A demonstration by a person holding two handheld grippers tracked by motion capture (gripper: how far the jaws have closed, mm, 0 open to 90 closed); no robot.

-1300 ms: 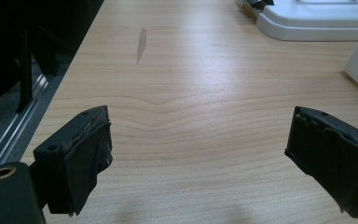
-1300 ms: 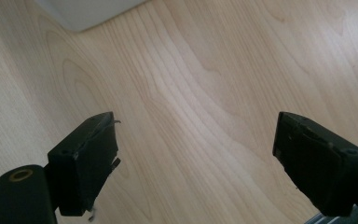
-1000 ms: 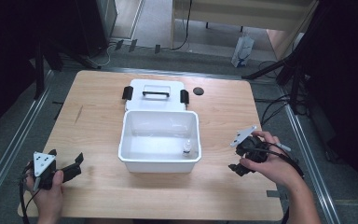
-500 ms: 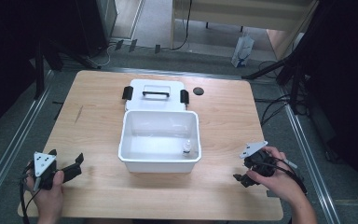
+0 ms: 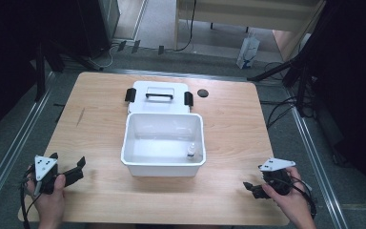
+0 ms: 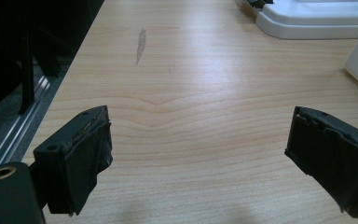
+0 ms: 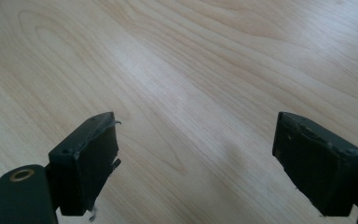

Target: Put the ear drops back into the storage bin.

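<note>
A white plastic bin (image 5: 163, 164) stands open in the middle of the wooden table (image 5: 228, 124). A small bottle (image 5: 191, 151) stands upright in its near right corner. The bin's white lid (image 5: 158, 97) with black latches lies flat just behind it. My left gripper (image 5: 74, 168) rests at the table's near left corner, jaws open and nothing between them (image 6: 200, 154). My right gripper (image 5: 250, 187) is low over the near right corner, open and empty, with bare wood between its jaws (image 7: 196, 158).
A small black round cap (image 5: 202, 93) lies on the table right of the lid. A grey streak (image 6: 140, 45) marks the wood on the left side. Metal rails and cables run along the floor on both sides of the table.
My right gripper has moved down and toward the near right corner of the table. The left gripper has stayed where it was.
</note>
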